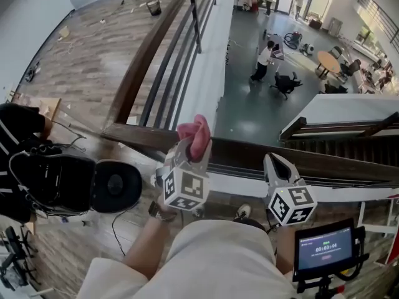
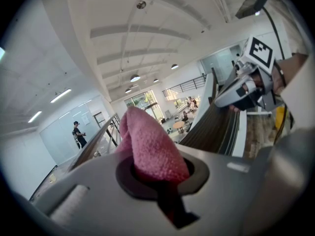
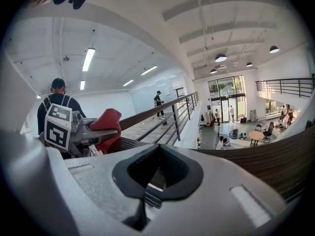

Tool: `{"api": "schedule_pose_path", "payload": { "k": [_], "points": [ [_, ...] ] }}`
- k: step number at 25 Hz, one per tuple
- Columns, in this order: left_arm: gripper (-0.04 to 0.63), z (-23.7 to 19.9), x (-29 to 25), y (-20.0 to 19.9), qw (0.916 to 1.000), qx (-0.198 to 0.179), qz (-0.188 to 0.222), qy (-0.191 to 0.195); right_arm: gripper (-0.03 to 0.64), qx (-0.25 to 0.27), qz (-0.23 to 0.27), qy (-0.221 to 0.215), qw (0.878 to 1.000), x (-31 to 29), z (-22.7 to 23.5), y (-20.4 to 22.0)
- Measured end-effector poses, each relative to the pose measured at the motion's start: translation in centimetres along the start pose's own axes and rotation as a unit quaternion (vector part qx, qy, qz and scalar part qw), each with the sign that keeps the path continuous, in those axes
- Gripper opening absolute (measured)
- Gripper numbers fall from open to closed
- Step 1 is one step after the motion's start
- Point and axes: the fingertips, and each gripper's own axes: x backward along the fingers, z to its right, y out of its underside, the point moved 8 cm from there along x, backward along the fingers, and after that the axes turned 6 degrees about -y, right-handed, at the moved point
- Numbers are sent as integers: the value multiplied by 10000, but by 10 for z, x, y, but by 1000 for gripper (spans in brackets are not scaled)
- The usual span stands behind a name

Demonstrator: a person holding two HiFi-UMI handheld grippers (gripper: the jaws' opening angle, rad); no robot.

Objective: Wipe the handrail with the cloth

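The dark wooden handrail (image 1: 249, 151) runs across the head view just beyond both grippers, and a second stretch (image 1: 146, 52) leads away up the left. My left gripper (image 1: 189, 147) is shut on a pink cloth (image 1: 197, 134), which sticks up out of its jaws at the rail's near edge. In the left gripper view the cloth (image 2: 147, 146) bulges from the closed jaws, with the rail (image 2: 211, 127) to the right. My right gripper (image 1: 276, 162) sits shut and empty against the rail further right. The right gripper view shows the left gripper (image 3: 96, 131), the cloth (image 3: 109, 119) and the rail (image 3: 275, 163).
Beyond the rail the floor drops to a lower hall (image 1: 249, 104) with people and a round table (image 1: 328, 60). A staircase (image 1: 349, 139) descends at the right. A screen on a stand (image 1: 324, 249) is at my lower right, and black gear (image 1: 62, 182) lies at my left.
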Motion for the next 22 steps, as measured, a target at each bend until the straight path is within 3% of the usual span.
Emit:
{"api": "schedule_pose_path", "payload": {
  "k": [22],
  "points": [
    [32,21,-11,-10,9995,-200,80,218,3,-183,174,-77,9997,7,6,8]
  ]
}}
